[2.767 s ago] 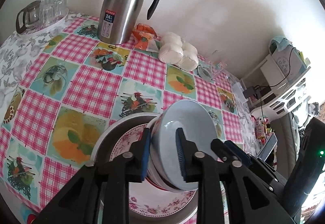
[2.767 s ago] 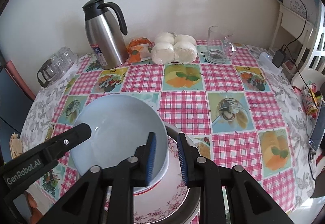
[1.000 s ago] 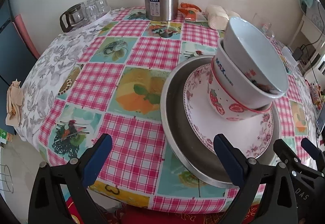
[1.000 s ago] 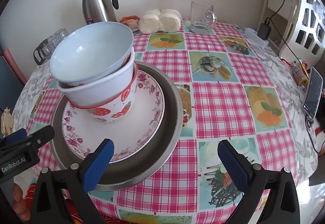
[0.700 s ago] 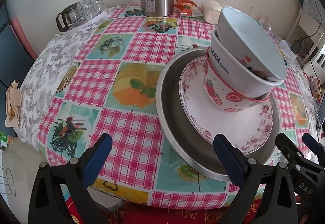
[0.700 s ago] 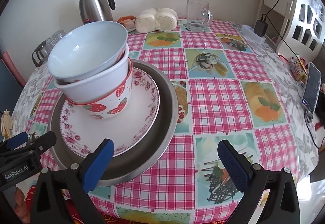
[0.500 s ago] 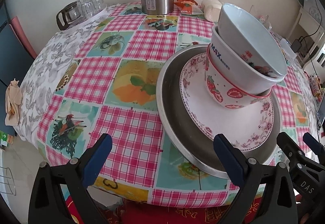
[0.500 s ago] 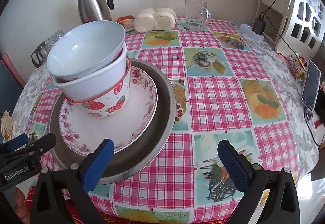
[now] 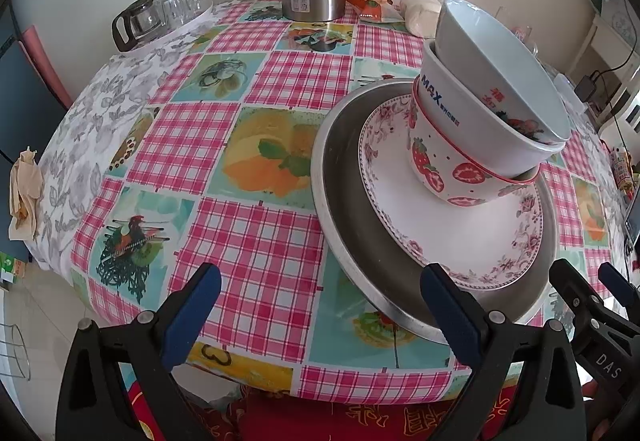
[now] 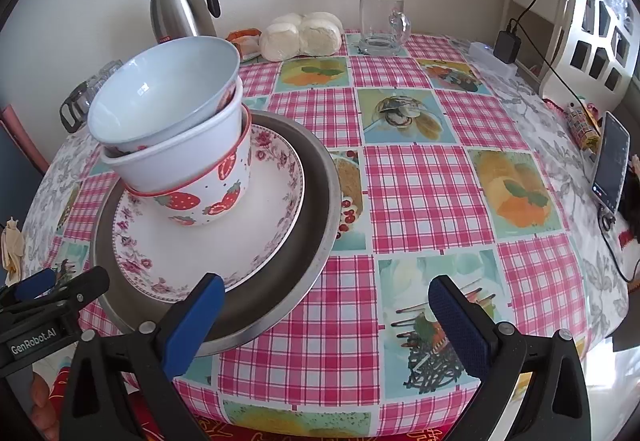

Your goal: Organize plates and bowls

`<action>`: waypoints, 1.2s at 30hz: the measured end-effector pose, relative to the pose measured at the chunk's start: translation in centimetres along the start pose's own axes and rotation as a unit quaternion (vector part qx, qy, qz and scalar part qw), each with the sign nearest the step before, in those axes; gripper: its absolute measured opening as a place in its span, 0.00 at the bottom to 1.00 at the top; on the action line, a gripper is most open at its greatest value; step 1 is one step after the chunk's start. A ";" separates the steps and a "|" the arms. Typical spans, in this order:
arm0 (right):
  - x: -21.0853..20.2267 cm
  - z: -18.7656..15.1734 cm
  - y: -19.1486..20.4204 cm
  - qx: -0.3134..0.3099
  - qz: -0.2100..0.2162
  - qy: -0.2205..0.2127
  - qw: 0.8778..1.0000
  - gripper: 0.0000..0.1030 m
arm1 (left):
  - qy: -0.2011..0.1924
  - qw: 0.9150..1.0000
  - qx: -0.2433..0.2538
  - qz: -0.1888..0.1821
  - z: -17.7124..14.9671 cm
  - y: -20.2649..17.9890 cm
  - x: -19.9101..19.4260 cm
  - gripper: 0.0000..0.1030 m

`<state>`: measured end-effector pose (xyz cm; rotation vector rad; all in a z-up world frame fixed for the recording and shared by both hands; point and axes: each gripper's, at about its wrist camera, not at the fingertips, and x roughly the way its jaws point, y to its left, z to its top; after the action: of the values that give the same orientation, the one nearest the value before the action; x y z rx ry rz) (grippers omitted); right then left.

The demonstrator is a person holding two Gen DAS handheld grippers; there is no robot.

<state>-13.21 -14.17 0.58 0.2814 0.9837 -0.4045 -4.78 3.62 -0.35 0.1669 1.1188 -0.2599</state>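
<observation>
Two grippers, left gripper and right gripper, are held at six o'clock with fingers wide and empty. Beyond, on the table, the tilted top bowl is nested in the strawberry bowl on the floral plate and could be toppled if knocked.

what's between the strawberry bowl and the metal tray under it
A floral-rimmed plate lies between them: the strawberry bowl stands on it, and the plate rests in the metal tray. Both wrist views show this.

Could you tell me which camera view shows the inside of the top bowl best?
The right wrist view: the top bowl tilts toward it, showing its pale interior. The left wrist view shows only its outer wall.
</observation>
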 end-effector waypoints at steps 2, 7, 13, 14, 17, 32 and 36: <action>0.0 0.0 0.0 -0.001 0.000 0.000 1.000 1.00 | 0.000 1.000 0.000 0.000 0.0 0.0 0.0 0.97; 0.0 0.0 0.0 -0.001 -0.001 0.000 1.000 1.00 | 0.004 1.000 -0.002 0.000 0.1 0.1 0.2 0.97; 0.0 0.1 -0.2 0.000 -0.002 0.002 1.000 1.00 | 0.007 1.000 -0.001 0.000 0.2 0.0 0.3 0.97; 0.1 0.2 -0.2 0.000 -0.002 0.003 1.000 1.00 | 0.008 1.000 -0.001 0.001 0.2 0.0 0.3 0.97; 0.1 0.2 -0.3 0.000 -0.002 0.003 1.000 1.00 | 0.009 1.000 -0.003 0.001 0.3 0.0 0.3 0.97; 0.3 0.5 -0.3 0.002 -0.006 0.006 1.000 1.00 | 0.013 1.000 -0.005 0.002 0.4 0.1 0.5 0.97; 0.4 0.5 -0.3 0.002 -0.007 0.007 1.000 1.00 | 0.014 1.000 -0.005 0.003 0.4 0.1 0.5 0.97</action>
<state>-12.82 -14.70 0.50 0.2815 0.9988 -0.4175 -4.19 3.59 -0.65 0.1653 1.1470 -0.2484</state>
